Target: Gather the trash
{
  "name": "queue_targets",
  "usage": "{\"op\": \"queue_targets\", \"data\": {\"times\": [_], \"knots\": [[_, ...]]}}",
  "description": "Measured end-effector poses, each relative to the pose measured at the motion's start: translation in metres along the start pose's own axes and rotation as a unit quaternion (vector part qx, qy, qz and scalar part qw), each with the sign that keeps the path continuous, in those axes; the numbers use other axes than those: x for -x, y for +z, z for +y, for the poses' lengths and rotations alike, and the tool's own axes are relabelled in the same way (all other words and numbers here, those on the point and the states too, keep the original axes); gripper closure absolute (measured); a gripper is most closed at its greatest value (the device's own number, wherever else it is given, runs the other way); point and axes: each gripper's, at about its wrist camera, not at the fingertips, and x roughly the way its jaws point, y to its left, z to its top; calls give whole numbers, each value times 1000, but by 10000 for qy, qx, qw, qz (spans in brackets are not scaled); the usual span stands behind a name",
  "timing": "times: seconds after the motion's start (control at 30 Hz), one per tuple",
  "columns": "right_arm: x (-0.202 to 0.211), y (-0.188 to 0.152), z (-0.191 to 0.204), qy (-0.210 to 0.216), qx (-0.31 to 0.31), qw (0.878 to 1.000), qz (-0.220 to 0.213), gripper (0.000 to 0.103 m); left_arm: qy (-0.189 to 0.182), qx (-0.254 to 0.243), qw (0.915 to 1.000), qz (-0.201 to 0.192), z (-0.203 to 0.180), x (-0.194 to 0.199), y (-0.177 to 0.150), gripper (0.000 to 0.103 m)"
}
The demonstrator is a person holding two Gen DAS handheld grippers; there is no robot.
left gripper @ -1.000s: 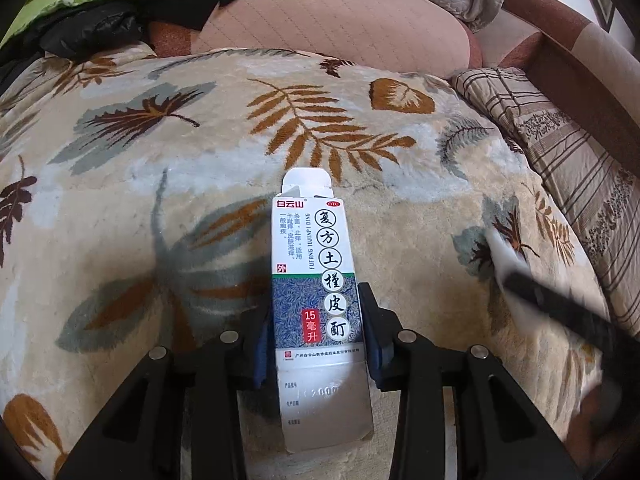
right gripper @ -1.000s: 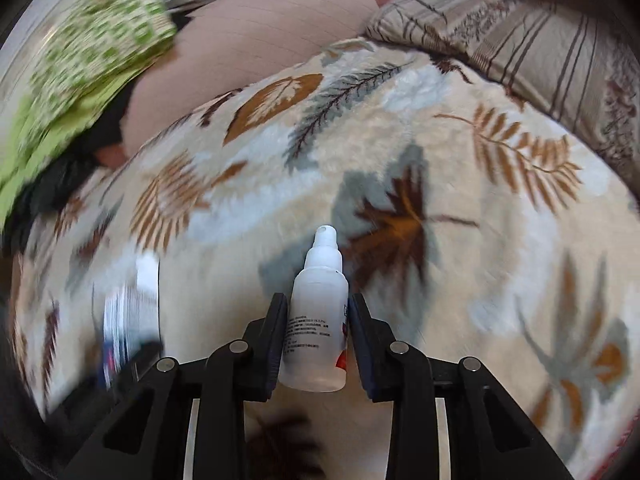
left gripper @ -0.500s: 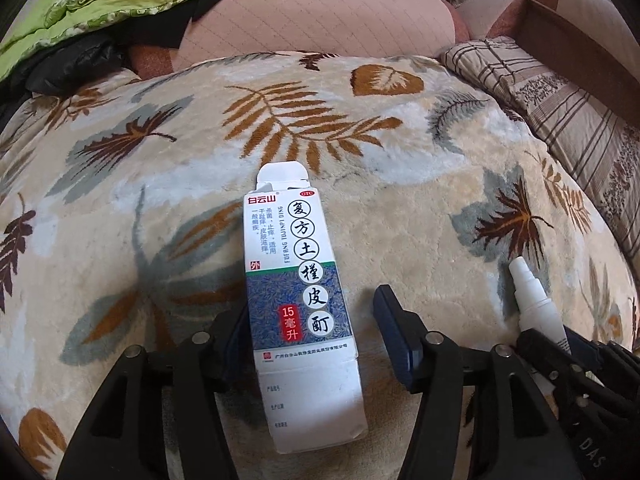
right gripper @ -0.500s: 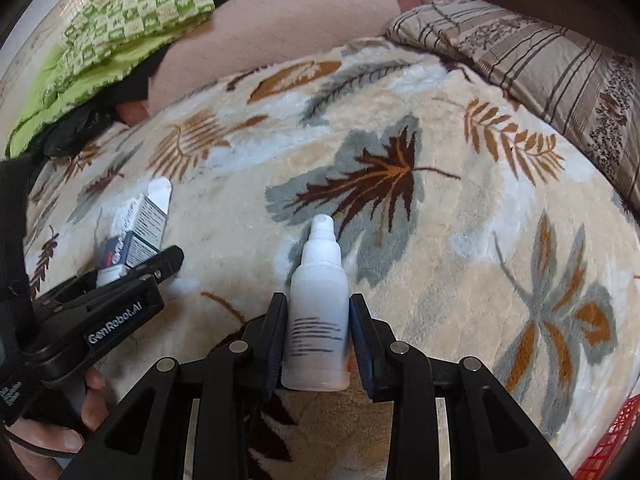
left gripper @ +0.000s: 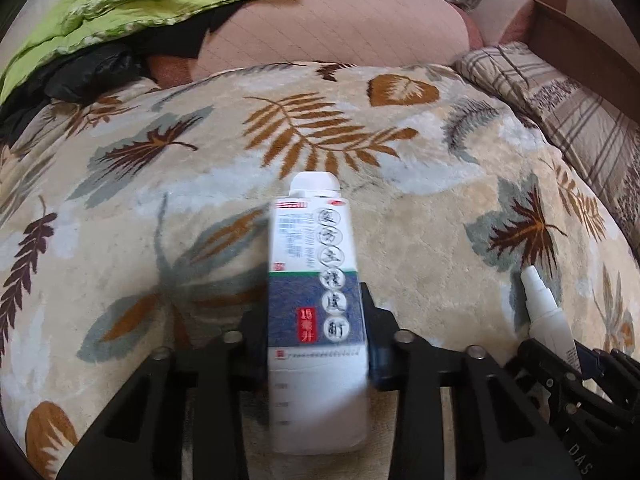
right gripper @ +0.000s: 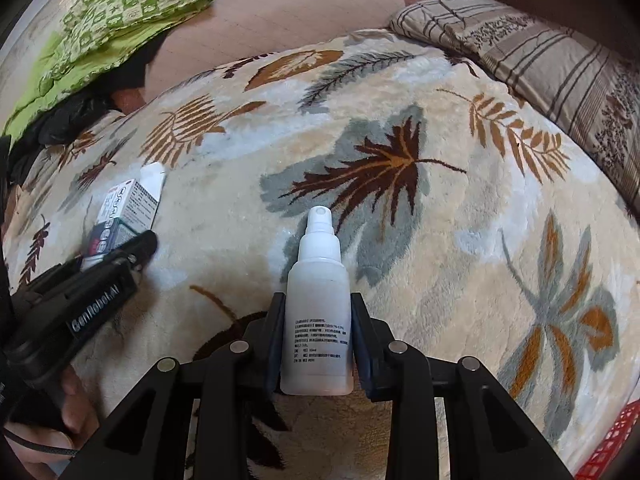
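A white and blue medicine box (left gripper: 312,264) with an open top flap lies lengthwise between the fingers of my left gripper (left gripper: 316,300), which is shut on its lower half. The box looks blurred. From the right wrist view the same box (right gripper: 132,204) sticks out of the left gripper (right gripper: 120,248) at far left. My right gripper (right gripper: 318,300) is shut on a white spray bottle (right gripper: 320,312), nozzle pointing away. This bottle (left gripper: 546,316) and the right gripper (left gripper: 560,360) also show at the lower right of the left wrist view.
Everything sits over a plush leaf-pattern blanket (left gripper: 200,240). A striped pillow (right gripper: 540,52) lies at the right, with a pink cushion (left gripper: 340,28), a green quilt (left gripper: 120,8) and a black bag (left gripper: 80,80) behind. A red basket's corner (right gripper: 612,440) shows at lower right. A hand (right gripper: 60,412) holds the left gripper.
Half a second ago the left gripper's fingers stood apart from the box; now they press its sides again. The right gripper has brought the bottle close beside the left one.
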Motion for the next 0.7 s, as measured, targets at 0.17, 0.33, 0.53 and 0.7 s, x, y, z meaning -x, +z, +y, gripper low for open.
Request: {"op": "queue_targets", "data": {"times": [0.17, 0.33, 0.53, 0.7], "knots": [[0, -2, 4, -126, 120, 9998, -62, 71, 58, -54, 10000, -11, 0, -1, 0, 70], [1, -2, 6, -203, 188, 9995, -120, 71, 67, -57, 10000, -17, 0, -1, 0, 69], [6, 3, 2, 44, 39, 9997, -244, 72, 58, -65, 10000, -47, 0, 0, 0, 70], [19, 8, 6, -152, 26, 9978, -637, 72, -7, -55, 9998, -192, -1, 5, 1, 70]]}}
